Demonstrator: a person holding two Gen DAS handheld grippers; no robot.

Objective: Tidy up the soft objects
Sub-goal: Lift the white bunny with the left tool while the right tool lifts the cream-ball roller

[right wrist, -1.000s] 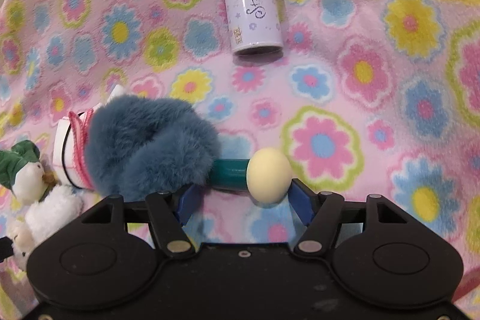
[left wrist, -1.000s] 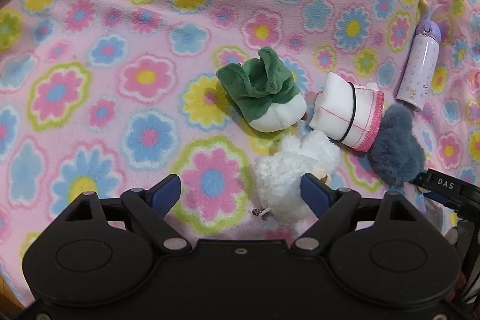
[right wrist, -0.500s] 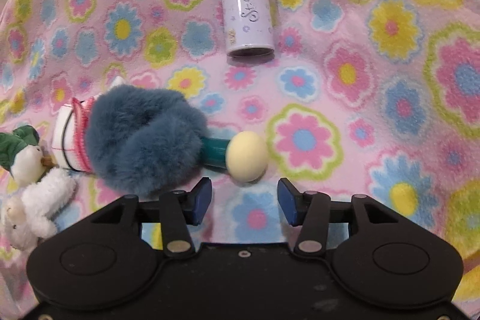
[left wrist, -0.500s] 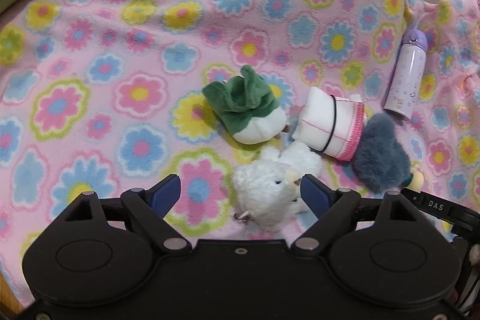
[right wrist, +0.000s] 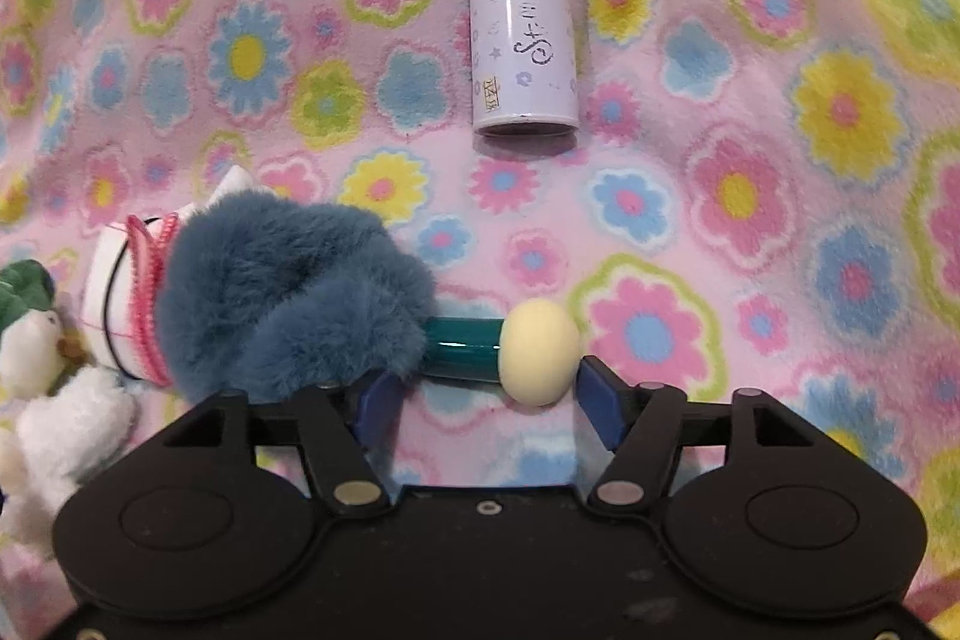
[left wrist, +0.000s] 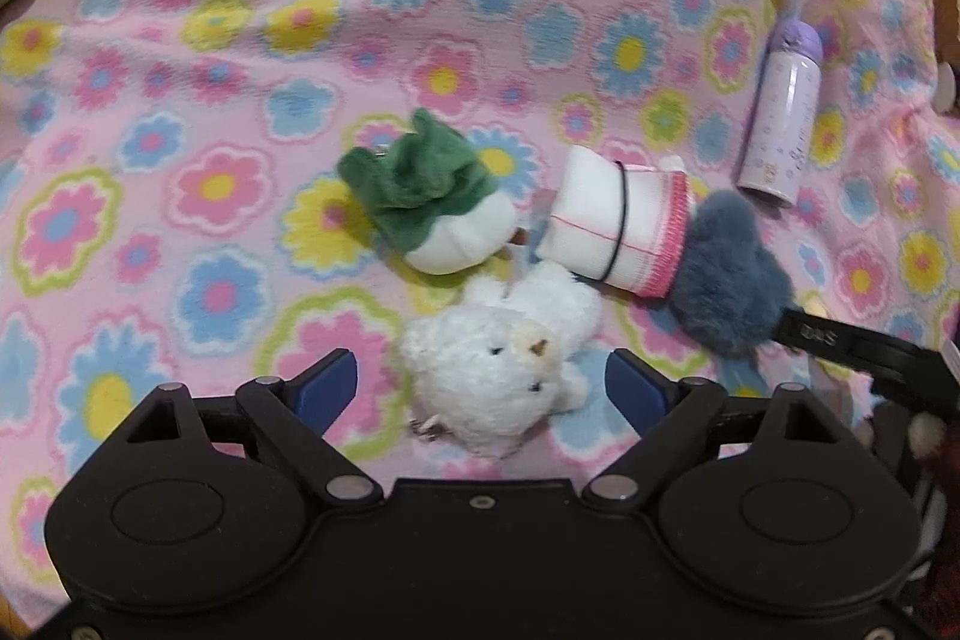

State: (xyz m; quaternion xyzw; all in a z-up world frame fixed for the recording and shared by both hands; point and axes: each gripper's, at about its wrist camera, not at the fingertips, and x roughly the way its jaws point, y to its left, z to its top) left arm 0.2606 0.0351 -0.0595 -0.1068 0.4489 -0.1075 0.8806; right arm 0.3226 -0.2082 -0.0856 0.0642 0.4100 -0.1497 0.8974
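white plush (left wrist: 504, 370) lies on blanket (left wrist: 180, 100) between left claw (left wrist: 480, 388) pads, jaws apart and opening, no contact. right claw (right wrist: 486, 403) also opening, straddling teal handle (right wrist: 465, 343) beside blue fluff (right wrist: 288, 298), ungripped. centre over body, squeeze gently.

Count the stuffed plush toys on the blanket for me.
2. The white fluffy plush lies between the left gripper's open fingers. The green-and-white plush lies just beyond it, beside the rolled white cloth. None other shows.
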